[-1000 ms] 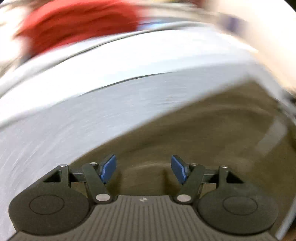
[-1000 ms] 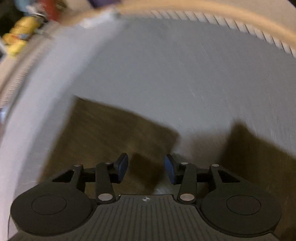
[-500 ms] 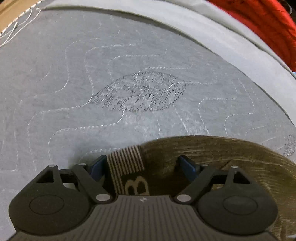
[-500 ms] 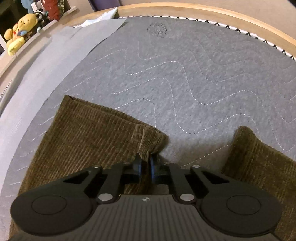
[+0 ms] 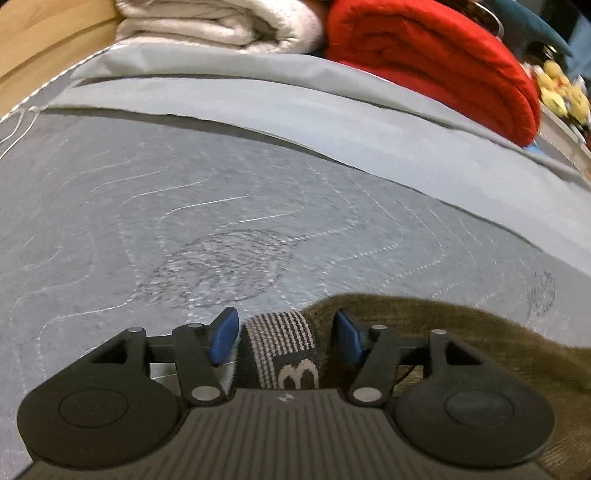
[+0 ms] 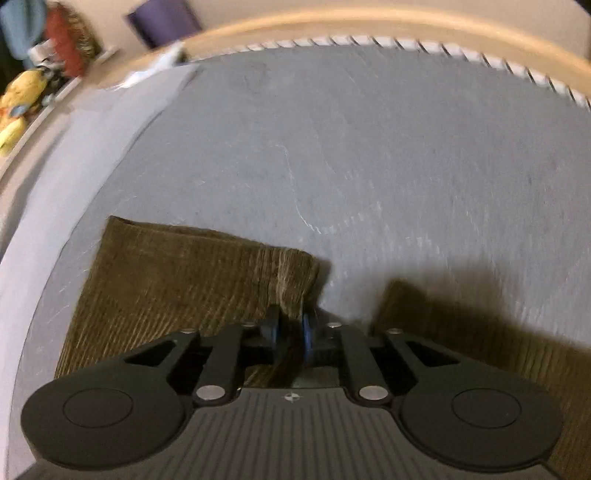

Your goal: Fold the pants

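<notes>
Olive-brown corduroy pants lie on a grey quilted mattress. In the left wrist view my left gripper (image 5: 284, 341) is open, its blue pads either side of the striped elastic waistband (image 5: 282, 345) with a letter B; the pants (image 5: 461, 332) spread to the right. In the right wrist view my right gripper (image 6: 291, 332) is shut on the hem corner of one pant leg (image 6: 184, 280), which is pinched up into a fold. The other leg (image 6: 461, 332) lies to the right, in shadow.
A grey sheet (image 5: 332, 110) is folded back along the far side. A white folded blanket (image 5: 221, 22) and a red one (image 5: 424, 51) lie beyond it. A wooden bed frame (image 6: 369, 22) rims the mattress. Yellow plush toys (image 6: 18, 99) sit at the far left.
My right gripper closed on the leg hem and is lifting it. My left gripper came down around the waistband and has narrowed around it, still open.
</notes>
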`<action>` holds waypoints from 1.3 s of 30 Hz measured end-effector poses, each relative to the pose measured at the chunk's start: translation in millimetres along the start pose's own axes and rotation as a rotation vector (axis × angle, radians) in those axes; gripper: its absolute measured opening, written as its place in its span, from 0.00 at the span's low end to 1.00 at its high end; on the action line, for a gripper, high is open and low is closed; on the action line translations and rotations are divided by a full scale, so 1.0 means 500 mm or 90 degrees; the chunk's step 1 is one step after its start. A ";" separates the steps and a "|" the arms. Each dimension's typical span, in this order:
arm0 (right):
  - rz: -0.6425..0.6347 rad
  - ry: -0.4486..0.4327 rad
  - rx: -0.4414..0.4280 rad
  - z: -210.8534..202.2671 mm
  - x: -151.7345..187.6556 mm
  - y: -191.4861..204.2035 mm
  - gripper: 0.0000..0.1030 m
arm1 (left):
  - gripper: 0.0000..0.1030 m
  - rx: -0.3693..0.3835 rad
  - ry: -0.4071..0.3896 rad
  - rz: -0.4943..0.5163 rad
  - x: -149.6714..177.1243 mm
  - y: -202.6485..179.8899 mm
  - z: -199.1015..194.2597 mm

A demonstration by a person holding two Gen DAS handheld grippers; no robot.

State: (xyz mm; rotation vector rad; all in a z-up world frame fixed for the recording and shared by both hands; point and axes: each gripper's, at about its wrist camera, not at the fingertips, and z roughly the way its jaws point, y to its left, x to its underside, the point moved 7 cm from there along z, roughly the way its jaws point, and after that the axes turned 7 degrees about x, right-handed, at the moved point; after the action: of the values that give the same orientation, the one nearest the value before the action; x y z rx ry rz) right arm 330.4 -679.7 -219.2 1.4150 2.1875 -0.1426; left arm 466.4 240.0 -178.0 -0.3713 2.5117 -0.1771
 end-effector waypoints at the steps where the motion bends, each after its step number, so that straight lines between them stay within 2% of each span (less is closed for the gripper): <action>1: -0.018 -0.011 0.005 -0.012 -0.005 0.007 0.26 | 0.66 0.000 -0.001 -0.016 -0.003 0.008 -0.013; 2: -0.029 -0.029 -0.003 -0.028 -0.008 0.014 0.36 | 0.71 0.006 -0.001 -0.033 -0.005 0.013 -0.024; 3: -0.040 -0.039 -0.005 -0.038 -0.008 0.020 0.38 | 0.72 0.012 0.003 -0.050 -0.001 0.021 -0.038; 6: -0.059 -0.080 -0.001 -0.075 -0.004 0.041 0.38 | 0.73 -0.008 0.040 -0.072 0.016 0.027 -0.051; 9: -0.086 -0.099 -0.056 -0.106 0.004 0.092 0.42 | 0.73 -0.041 0.068 -0.062 0.033 0.018 -0.057; 14: -0.152 -0.047 -0.195 -0.113 0.079 0.246 0.48 | 0.73 -0.044 0.058 -0.036 0.031 -0.014 -0.072; 17: -0.167 -0.015 -0.220 -0.106 0.115 0.321 0.53 | 0.73 -0.042 0.047 -0.034 0.022 -0.024 -0.078; 20: -0.142 -0.007 -0.198 -0.074 0.126 0.367 0.57 | 0.73 -0.046 0.040 -0.031 0.014 -0.033 -0.078; 24: -0.125 -0.003 -0.105 -0.009 0.128 0.387 0.58 | 0.73 -0.045 0.040 -0.007 0.010 -0.053 -0.080; 27: -0.169 -0.057 -0.064 0.000 0.126 0.412 0.58 | 0.73 -0.049 0.038 0.022 0.007 -0.065 -0.070; 30: -0.207 -0.079 -0.036 0.011 0.129 0.436 0.60 | 0.73 -0.062 0.037 0.048 0.005 -0.072 -0.057; 31: -0.216 -0.084 -0.027 0.014 0.124 0.438 0.57 | 0.73 -0.066 0.039 0.051 0.006 -0.072 -0.054; 33: -0.239 -0.105 0.003 0.015 0.122 0.443 0.33 | 0.73 -0.069 0.041 0.054 0.006 -0.072 -0.047; 34: -0.248 -0.119 0.024 0.020 0.108 0.441 0.09 | 0.73 -0.070 0.042 0.054 0.006 -0.073 -0.045; 35: -0.245 -0.125 0.024 0.025 0.096 0.438 0.06 | 0.73 -0.070 0.042 0.055 0.006 -0.075 -0.043; 36: -0.202 -0.135 0.003 0.017 0.084 0.426 0.06 | 0.73 -0.069 0.042 0.058 0.005 -0.076 -0.042; 39: -0.072 -0.220 -0.051 -0.022 0.020 0.387 0.06 | 0.73 -0.060 0.036 0.071 0.005 -0.085 -0.044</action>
State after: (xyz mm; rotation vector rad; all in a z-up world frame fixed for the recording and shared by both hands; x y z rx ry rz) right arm 492.4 -581.2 -177.7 1.1289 1.9622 -0.3118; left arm 461.3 199.6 -152.4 -0.2664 2.5944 -0.0250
